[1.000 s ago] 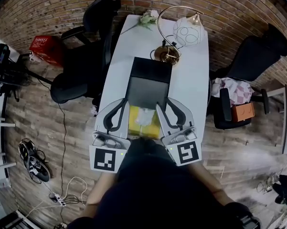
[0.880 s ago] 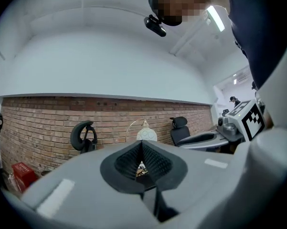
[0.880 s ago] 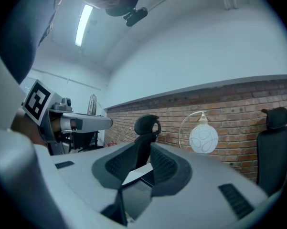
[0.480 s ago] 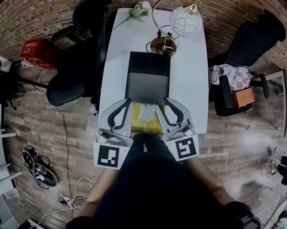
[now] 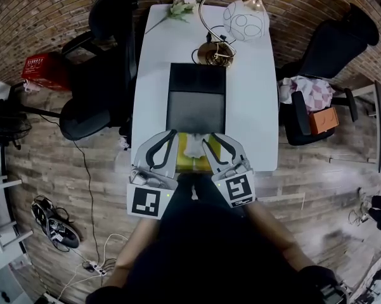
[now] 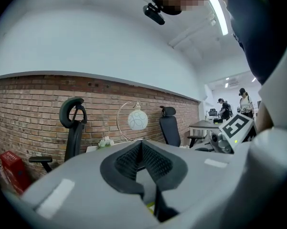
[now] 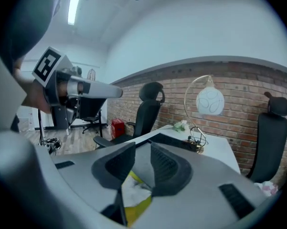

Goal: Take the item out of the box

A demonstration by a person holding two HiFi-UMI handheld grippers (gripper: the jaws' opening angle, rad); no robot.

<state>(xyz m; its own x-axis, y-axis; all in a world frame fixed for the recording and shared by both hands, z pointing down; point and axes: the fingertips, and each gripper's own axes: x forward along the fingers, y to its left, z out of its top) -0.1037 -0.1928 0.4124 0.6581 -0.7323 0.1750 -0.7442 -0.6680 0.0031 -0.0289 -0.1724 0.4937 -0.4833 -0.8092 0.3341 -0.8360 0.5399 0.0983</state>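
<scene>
A yellow tissue box with a white tissue poking from its top stands at the near edge of the white table. My left gripper hangs just left of the box; in the left gripper view its pads meet at the tip, shut on nothing. My right gripper is just right of the box. In the right gripper view its jaws stand open, with the tissue and yellow box seen below the gap, untouched.
A flat black and grey slab lies mid-table behind the box. A gold arc lamp with a globe shade and a flower stand at the far end. Office chairs flank the table, left and right.
Both grippers have sunk and drawn in beside the yellow box, now covering more of its sides. The box and tissue have not moved on the table.
</scene>
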